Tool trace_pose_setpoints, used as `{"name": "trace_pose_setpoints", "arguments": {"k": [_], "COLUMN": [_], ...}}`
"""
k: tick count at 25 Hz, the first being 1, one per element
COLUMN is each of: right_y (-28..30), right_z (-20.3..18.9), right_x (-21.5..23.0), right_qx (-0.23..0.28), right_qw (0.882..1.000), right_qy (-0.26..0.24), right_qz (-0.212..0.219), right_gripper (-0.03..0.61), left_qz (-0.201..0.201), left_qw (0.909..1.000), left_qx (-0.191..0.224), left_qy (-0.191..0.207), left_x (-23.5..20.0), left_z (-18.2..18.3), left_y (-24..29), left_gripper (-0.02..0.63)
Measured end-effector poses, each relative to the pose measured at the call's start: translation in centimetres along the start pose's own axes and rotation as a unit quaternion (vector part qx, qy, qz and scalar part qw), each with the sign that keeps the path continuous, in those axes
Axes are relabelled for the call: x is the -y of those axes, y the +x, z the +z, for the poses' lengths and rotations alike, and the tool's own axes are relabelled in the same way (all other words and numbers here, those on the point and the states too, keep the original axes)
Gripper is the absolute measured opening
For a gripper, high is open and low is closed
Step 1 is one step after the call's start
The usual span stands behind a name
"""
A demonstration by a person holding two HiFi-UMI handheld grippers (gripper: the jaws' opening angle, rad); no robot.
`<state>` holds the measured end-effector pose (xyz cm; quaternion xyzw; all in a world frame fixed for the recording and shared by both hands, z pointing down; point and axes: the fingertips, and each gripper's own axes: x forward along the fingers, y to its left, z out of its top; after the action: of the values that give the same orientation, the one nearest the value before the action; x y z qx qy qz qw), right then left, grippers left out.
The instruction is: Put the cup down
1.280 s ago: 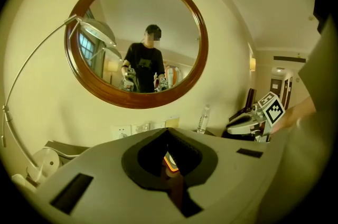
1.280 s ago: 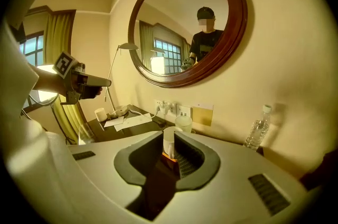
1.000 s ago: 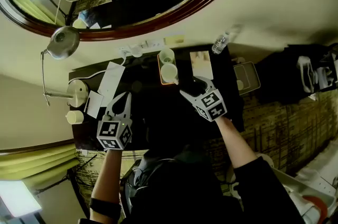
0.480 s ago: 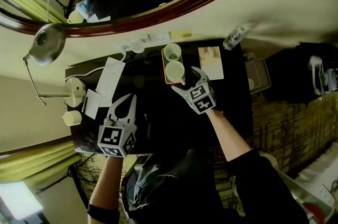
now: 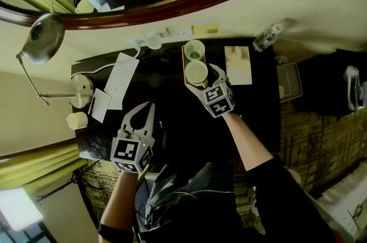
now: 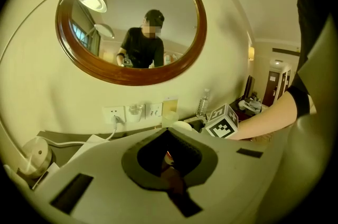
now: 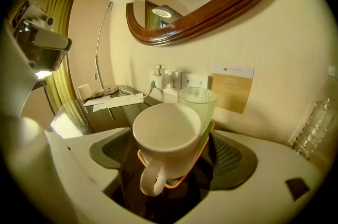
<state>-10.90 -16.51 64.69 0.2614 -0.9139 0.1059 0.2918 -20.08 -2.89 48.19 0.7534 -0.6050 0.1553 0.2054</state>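
I see the white cup [image 7: 166,138] upright on the orange tray [image 7: 174,184] at the frame's centre, its axis vertical, mouth up, handle pointing to the camera. The jaws of my right gripper [image 5: 202,79] stand wide on both sides of it, without pressing. My left gripper [image 5: 143,113] is closed on nothing.

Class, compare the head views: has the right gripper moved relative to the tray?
Yes. The right gripper has moved left toward the tray; its open jaws now flank the mug.

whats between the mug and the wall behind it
A clear glass. It stands on the same orange tray, right behind the mug. The right gripper view shows this best, and the head view agrees.
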Motion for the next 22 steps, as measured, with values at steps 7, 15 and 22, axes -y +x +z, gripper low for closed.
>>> {"name": "trace_pose_setpoints", "arguments": {"k": [7,15,22], "right_y": [1.0,0.9,-1.5], "right_z": [0.9,1.0,1.7], "right_x": [-0.3,-0.5,-0.2], "right_qx": [-0.006,-0.001,0.016], "right_qw": [0.999,0.999,0.999], "right_qy": [-0.037,-0.042,-0.044], "right_qz": [0.010,0.012,0.001], "right_gripper": [0.430,0.417,0.417], "left_qz": [0.012,0.021,0.017], "left_qw": [0.9999,0.9997,0.9998], "left_qx": [0.001,0.001,0.006], "left_qy": [0.011,0.009,0.003], "left_x": [-1.0,-1.5,-0.8], "left_z": [-2.0,-2.3,-1.9], "left_y": [-0.6,-1.4,-1.7], "left_gripper": [0.000,0.000,0.000]}}
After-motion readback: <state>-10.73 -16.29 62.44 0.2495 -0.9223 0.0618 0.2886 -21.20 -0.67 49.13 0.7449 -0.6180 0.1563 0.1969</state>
